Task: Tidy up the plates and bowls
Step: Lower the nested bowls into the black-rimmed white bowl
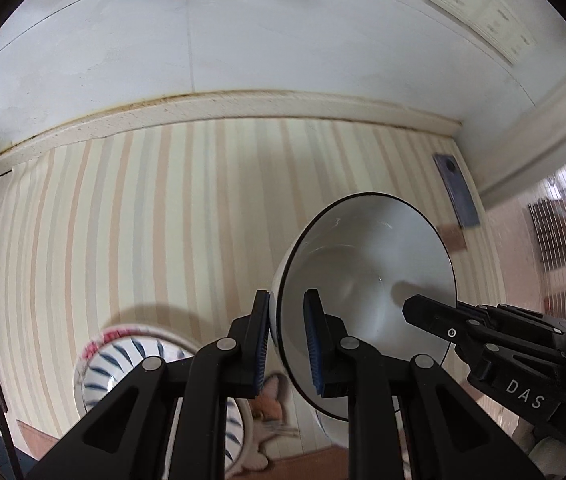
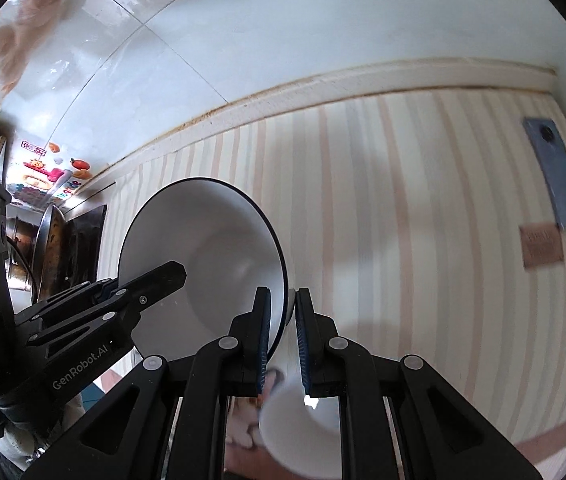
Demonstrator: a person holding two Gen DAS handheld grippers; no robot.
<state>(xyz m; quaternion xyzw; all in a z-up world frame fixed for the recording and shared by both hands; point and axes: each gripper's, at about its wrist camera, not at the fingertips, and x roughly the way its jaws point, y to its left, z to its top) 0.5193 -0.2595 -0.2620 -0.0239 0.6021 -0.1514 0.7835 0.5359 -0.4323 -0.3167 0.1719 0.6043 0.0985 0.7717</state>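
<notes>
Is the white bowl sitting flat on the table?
No, the white bowl is tipped on its side in the air, its rim pinched by the left gripper and right gripper.

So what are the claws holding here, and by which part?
Both grip the white bowl by its rim, one finger inside and one outside: left claw on one side, right claw on the opposite side.

White bowl (image 1: 367, 276) w/ dark rim – blue-striped bowl (image 1: 123, 364) – beige-striped cloth (image 1: 163, 220).

Blue-striped bowl (image 1: 123, 364): near half hidden behind left gripper (image 1: 287, 344) linkage. Cat-print mat (image 1: 271, 412): mostly covered. Wall stickers (image 2: 49, 176): too blurred to read.
</notes>
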